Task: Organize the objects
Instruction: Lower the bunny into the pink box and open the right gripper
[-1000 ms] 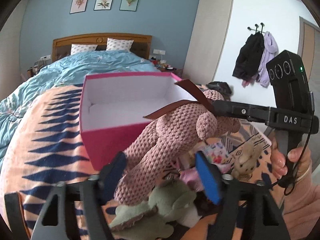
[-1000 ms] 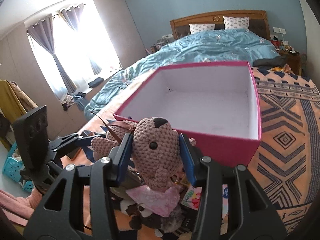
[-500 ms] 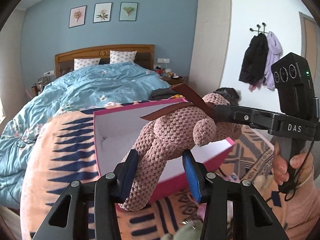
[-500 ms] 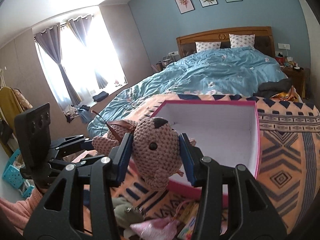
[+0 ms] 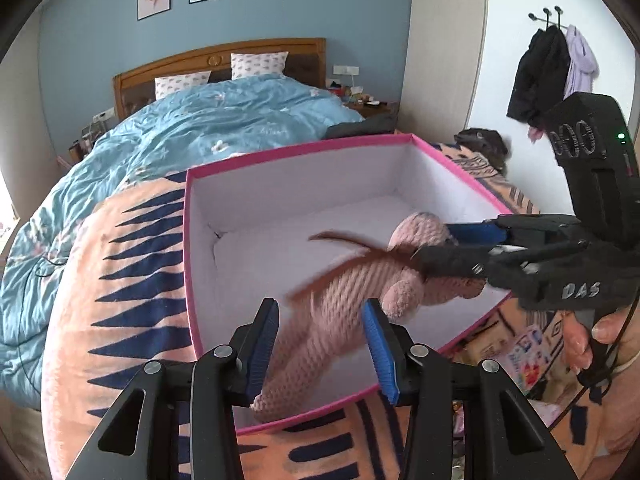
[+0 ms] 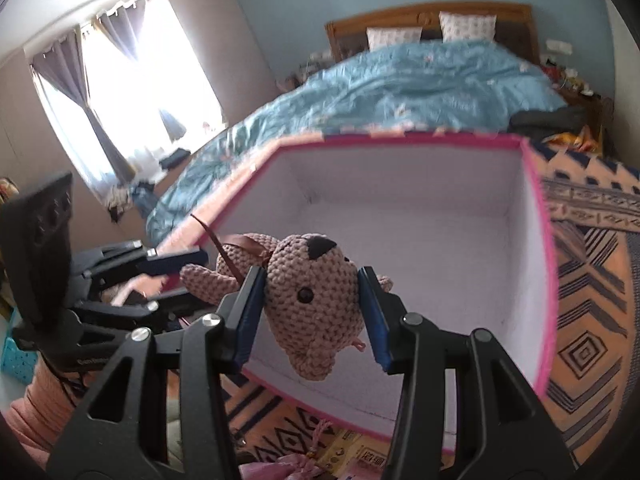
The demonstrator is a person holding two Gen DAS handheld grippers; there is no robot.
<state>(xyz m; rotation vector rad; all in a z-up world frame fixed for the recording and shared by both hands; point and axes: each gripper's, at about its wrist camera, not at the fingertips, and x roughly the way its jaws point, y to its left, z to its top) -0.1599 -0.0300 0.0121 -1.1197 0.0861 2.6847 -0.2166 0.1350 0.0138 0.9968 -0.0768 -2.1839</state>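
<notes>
Both grippers work over the pink box (image 5: 288, 152). At the lower centre of its own view, the right gripper (image 6: 312, 312) pinches the head of a pink crocheted teddy bear (image 6: 310, 300) between its blue pads (image 6: 248, 320). In the left wrist view the left gripper (image 5: 318, 346) is spread, the bear's blurred legs hanging loose between its fingers. The bear hangs over the box's white interior, near its front rim, on a patterned orange blanket (image 5: 132, 280).
</notes>
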